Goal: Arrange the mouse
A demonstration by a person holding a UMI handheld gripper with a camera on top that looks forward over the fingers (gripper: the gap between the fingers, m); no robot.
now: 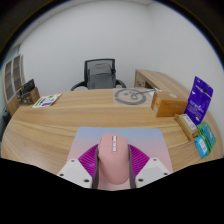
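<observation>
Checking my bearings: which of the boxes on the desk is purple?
The upright box at the desk's far right, standing behind the green packet; the box beside it is brown cardboard.

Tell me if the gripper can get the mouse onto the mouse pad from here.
Probably yes. The gripper seems shut on the pink mouse, and the grey-blue mouse pad lies directly beneath and ahead of the fingers on the wooden desk, with nothing between.

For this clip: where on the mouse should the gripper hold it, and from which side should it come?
The pink mouse lies lengthwise between the fingers, on a mat on the wooden desk. Its long, narrow body offers two flank sides facing the pads, so gripping mid-body across the width, approaching from its rear end as the gripper does, looks best. Whether the pads press on it cannot be told.
</observation>
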